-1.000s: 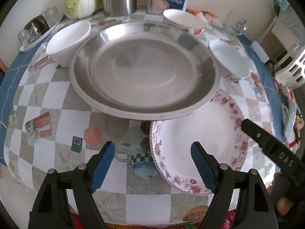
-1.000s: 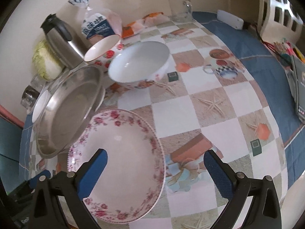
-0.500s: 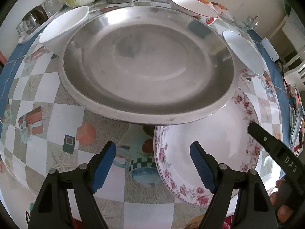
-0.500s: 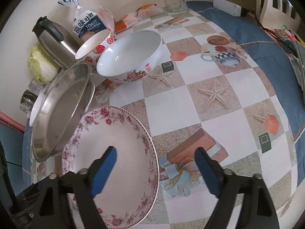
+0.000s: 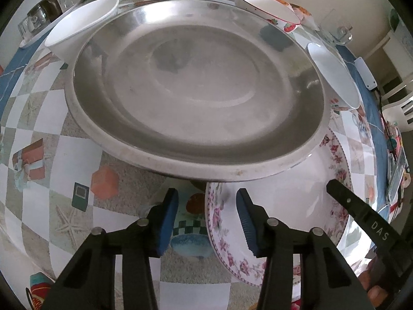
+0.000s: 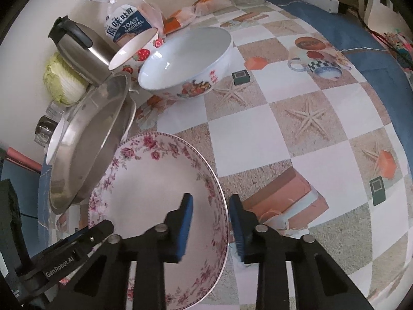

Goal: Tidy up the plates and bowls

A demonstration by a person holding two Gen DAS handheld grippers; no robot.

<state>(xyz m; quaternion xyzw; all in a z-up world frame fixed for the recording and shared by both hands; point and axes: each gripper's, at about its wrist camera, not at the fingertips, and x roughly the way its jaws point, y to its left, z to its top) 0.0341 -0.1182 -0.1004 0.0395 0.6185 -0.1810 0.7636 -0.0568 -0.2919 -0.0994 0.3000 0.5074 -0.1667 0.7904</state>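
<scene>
Closing on opposite rim sections of the floral plate [image 6: 155, 193], both grippers, L [image 5: 206, 219] & R [image 6: 210, 224], are positioned w/ jaws straddling its edge, pads not yet pressed. A 2-point hold is probably intended so the plate, partly tucked under the steel dish [image 5: 196, 90] on the table [image 6: 258, 134], can be drawn out level.

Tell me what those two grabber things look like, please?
Both are black plastic tongs with silver bolts at the joints. The left gripper and right gripper each have two fingers tipped with ridged blue pads. White lettering shows on their sides: "DAS" in the left wrist view, "GenRobot.AI" in the right wrist view. No cables or sleeves show.
</scene>
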